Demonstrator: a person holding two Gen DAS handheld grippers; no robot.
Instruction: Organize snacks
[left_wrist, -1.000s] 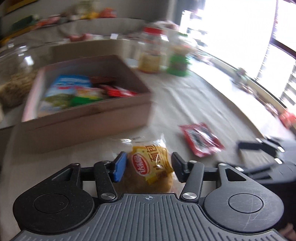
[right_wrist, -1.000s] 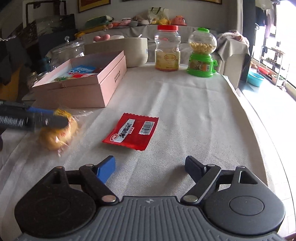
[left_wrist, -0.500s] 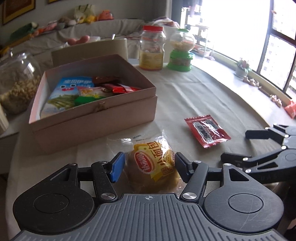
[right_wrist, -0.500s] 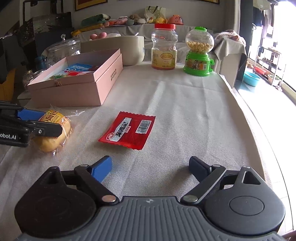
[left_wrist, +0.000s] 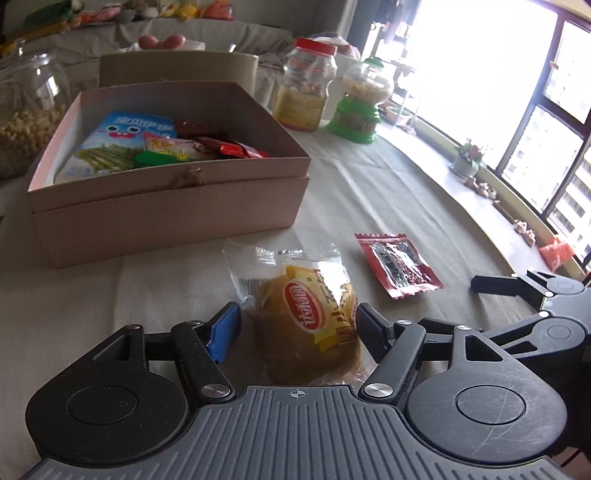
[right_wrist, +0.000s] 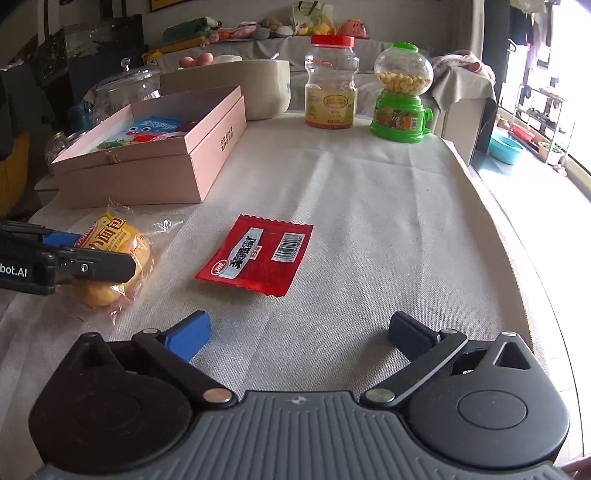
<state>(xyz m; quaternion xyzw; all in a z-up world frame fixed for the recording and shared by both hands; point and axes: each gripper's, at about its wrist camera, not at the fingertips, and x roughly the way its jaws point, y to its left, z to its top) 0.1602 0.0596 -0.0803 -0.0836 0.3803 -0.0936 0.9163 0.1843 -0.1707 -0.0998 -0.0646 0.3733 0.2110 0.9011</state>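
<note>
A wrapped yellow bun (left_wrist: 314, 325) lies on the cloth between the fingers of my left gripper (left_wrist: 295, 326). The jaws straddle it and stand a little apart from its sides; the gripper is open. The bun also shows in the right wrist view (right_wrist: 114, 258), with the left gripper (right_wrist: 55, 258) around it. A red snack packet (right_wrist: 255, 254) lies flat in the middle, ahead of my right gripper (right_wrist: 299, 332), which is open and empty. The packet also shows in the left wrist view (left_wrist: 397, 264). The open pink box (left_wrist: 170, 206) holds several snack packets.
A red-lidded jar (right_wrist: 330, 81) and a green candy dispenser (right_wrist: 400, 96) stand at the table's far end. A glass jar (left_wrist: 26, 110) stands left of the box. A beige container (right_wrist: 229, 85) stands behind the box. The table edge (right_wrist: 532, 280) curves along the right.
My left gripper has steadied around the bun and its jaws have spread slightly wider. The right gripper has shifted a little closer to the red packet.
</note>
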